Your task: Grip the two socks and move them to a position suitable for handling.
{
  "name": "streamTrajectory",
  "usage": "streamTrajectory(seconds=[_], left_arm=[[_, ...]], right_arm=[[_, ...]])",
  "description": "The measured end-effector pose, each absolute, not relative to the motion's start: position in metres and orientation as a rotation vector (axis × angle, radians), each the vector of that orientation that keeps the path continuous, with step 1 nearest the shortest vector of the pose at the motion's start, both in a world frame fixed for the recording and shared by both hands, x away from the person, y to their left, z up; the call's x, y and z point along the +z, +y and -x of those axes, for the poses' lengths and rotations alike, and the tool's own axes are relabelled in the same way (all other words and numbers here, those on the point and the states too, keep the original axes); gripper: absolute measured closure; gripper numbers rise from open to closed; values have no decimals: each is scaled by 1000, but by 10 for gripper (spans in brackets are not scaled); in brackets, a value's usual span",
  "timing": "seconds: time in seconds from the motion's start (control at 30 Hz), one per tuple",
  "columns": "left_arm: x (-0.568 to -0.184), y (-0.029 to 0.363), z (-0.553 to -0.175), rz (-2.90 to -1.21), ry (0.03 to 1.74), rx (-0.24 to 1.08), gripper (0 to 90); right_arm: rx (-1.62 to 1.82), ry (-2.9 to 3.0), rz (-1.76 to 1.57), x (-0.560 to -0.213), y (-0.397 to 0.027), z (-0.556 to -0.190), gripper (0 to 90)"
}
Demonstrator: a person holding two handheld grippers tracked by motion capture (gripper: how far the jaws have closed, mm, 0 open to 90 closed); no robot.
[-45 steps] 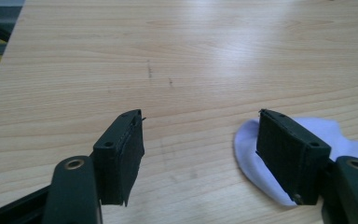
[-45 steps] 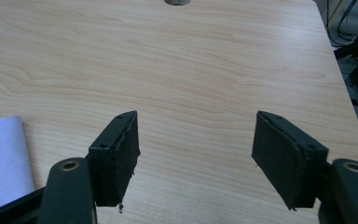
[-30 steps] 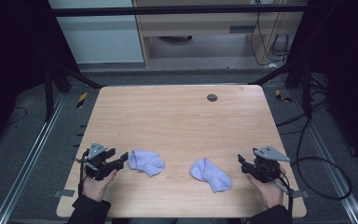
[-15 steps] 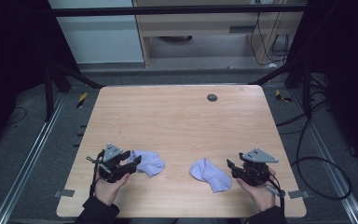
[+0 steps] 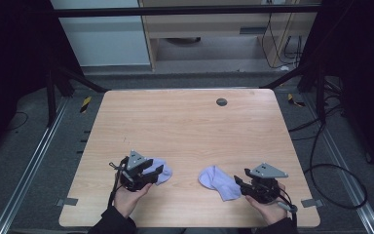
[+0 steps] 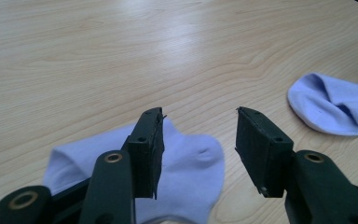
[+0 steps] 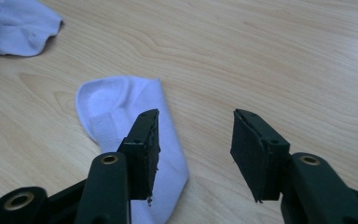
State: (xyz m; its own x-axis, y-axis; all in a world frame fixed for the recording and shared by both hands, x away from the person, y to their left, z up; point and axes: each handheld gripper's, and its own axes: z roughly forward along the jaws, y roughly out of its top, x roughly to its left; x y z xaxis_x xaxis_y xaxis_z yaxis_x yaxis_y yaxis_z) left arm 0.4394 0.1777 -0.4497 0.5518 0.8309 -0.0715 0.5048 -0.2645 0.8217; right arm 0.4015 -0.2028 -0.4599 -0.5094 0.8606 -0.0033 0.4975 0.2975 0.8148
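Left tool: its jaws stand apart and have just been closing; in the left gripper view the left sock lies under and between them, one jaw over the cloth, the other over bare wood, with no pad pressing on it.
Right tool: jaws likewise apart and just closing; in the right gripper view the right sock lies under the jaw on the picture's left, while the other jaw hangs over bare counter.
Why held so: each hand seems to be bringing its tool low and nearly level at one end of its own sock, probably to pinch an edge; nothing is gripped yet.
Left sock: pale lilac, flat near the counter's front edge, partly hidden by the tool in the high view.
Right sock: same colour, bent, near the front edge, well apart from its mate, the toe toward the middle.
Which end faces each tool: hard to tell for the left sock; the cloth is crumpled there.
Counter: light wood grain, bare apart from the socks and a small dark round fitting near the far edge.
Room: dim, dark frame posts at both sides, cables on the grey floor at the right, pale cabinets beyond.
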Motion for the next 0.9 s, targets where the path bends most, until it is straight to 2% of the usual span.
streamTrajectory(seconds=[0.9], left_arm=[[-464, 89, -442, -2031, 976, 424, 545]], right_arm=[[1089, 2310, -1170, -479, -181, -391, 597]])
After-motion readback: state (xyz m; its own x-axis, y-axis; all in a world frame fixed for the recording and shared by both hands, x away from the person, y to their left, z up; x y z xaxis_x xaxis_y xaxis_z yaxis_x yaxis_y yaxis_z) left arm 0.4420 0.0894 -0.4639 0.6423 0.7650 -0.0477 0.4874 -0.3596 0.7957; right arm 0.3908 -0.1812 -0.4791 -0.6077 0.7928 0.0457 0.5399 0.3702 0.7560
